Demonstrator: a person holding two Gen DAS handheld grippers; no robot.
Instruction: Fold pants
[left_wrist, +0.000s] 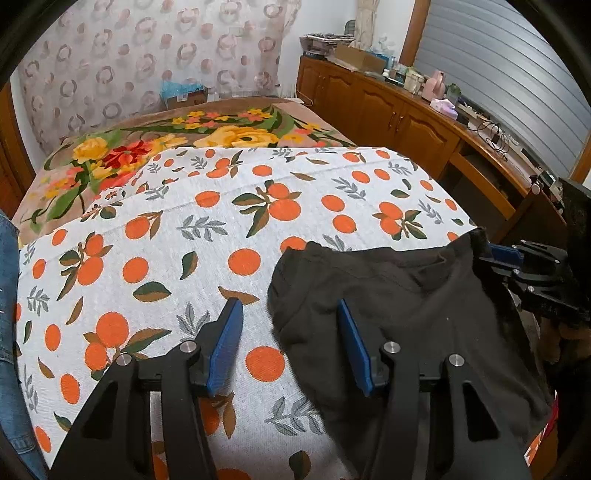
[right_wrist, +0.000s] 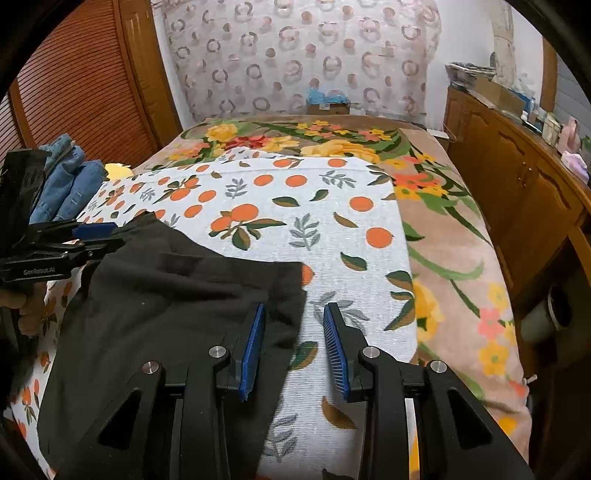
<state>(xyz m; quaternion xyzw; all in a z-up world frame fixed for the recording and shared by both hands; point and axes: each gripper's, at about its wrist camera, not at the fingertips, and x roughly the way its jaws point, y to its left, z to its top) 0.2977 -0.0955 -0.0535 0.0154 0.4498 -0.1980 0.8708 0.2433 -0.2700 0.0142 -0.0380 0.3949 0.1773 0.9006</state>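
Currently both grippers hover over the black pants (left_wrist: 399, 317), which lie bunched on the orange-print cloth (left_wrist: 207, 236) covering the bed; left gripper (left_wrist: 291, 343) has its jaws apart with nothing pinched, its right blue pad over the pants' edge, its left pad over bare cloth; right gripper (right_wrist: 293, 347) likewise stands parted, gripping nothing, its left pad above the pants' hem, its right pad above cloth; seen from the left gripper, the pants spread ahead and to the right, with the right gripper at their far right edge; seen from the right gripper, the pants fill the left side and the left gripper sits at their far left corner; folded jeans (right_wrist: 70, 181) lie beyond that, on the bed's edge; floral blanket (right_wrist: 450, 236) runs off to the right.
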